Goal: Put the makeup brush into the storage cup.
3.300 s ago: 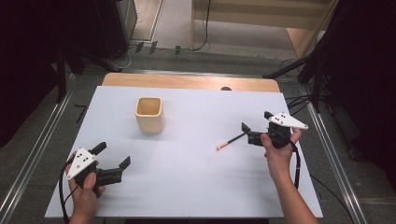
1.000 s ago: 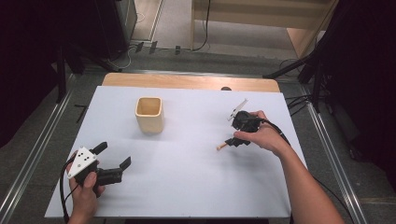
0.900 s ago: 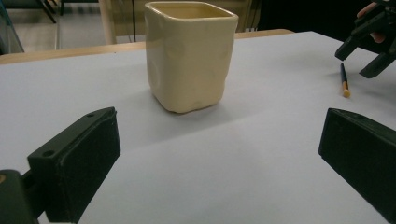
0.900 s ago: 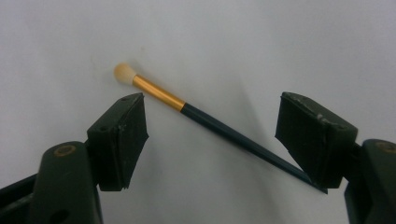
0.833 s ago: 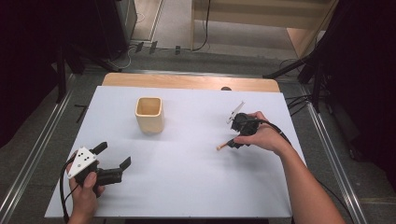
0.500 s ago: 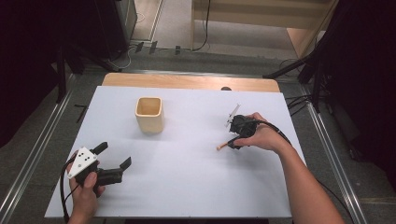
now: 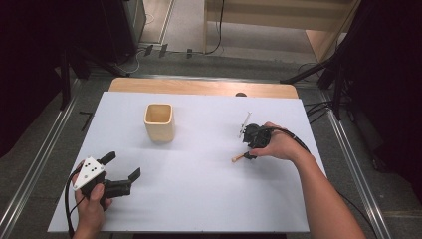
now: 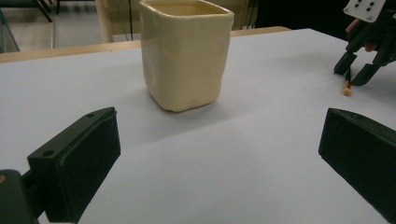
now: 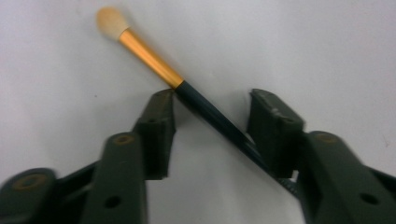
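**Basically: brush not yet picked up**

Right tongs (image 9: 210, 121) spread, straddling the brush (image 9: 159, 65) lying flat on the counter (image 7: 199, 199), right side. Left tongs (image 7: 119, 174) spread, idle near-left. Cup (image 7: 159, 122) empty as far as visible. Likely left: pinch, lift, drop in cup.

Three cameras: one above me, one on each tool.

The high view looks forward and down over the whole white surface (image 7: 199, 199). My left tool's (image 7: 119, 172) camera sits low, facing across the surface toward the cream cup (image 8: 186, 51) and my right tool (image 8: 357, 70), both shared with the high view. My right tool's (image 9: 210, 121) camera points down, very close on the brush (image 9: 154, 60).
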The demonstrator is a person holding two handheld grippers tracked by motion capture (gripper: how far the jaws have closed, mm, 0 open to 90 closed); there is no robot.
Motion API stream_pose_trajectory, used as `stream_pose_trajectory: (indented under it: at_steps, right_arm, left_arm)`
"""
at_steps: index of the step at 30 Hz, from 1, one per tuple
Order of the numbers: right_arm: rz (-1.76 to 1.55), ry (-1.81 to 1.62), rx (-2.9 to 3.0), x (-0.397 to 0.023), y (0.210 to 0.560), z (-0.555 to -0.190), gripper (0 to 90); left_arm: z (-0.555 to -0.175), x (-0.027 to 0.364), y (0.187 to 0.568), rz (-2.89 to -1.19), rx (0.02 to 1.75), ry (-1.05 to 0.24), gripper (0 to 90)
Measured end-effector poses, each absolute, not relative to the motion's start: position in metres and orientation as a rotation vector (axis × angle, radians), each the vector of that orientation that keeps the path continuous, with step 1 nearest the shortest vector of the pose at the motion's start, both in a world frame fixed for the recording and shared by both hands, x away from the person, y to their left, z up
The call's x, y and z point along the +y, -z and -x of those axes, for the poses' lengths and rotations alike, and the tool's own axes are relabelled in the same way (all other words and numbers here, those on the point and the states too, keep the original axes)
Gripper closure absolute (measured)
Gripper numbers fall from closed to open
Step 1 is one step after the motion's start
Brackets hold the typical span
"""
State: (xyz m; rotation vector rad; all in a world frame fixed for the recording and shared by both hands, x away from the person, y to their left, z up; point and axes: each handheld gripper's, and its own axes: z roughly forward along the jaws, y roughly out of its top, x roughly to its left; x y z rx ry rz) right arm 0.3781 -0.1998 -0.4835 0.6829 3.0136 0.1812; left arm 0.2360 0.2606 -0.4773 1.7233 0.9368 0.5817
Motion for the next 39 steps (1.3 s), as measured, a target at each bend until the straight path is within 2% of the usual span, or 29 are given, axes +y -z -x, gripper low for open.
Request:
stream_pose_trajectory:
  at_steps: [1,3,4,13,21,39]
  right_arm:
    - [-0.669,-0.162,3.018,-0.198,0.483,-0.378,61.3]
    - [-0.647,-0.097,3.038,-0.193,0.480,-0.378,83.1]
    - [-0.633,-0.088,3.050,-0.191,0.481,-0.379,84.5]
    - [-0.713,-0.069,3.040,-0.190,0.480,-0.379,84.9]
    - [-0.836,-0.187,2.955,-0.200,0.480,-0.371,84.9]
    - [-1.007,-0.820,2.682,-0.228,0.458,-0.335,84.9]
  left_arm:
    - [-0.236,0.261,0.477,-1.725,0.936,-0.581,0.0]
    - [-0.236,0.260,0.478,-1.726,0.937,-0.576,0.0]
    - [-0.236,0.260,0.477,-1.728,0.937,-0.575,0.0]
    - [-0.237,0.258,0.477,-1.729,0.930,-0.572,0.0]
    - [-0.241,0.245,0.470,-1.700,0.920,-0.515,0.0]
    - [-0.266,0.201,0.466,-1.769,0.837,-0.466,0.1]
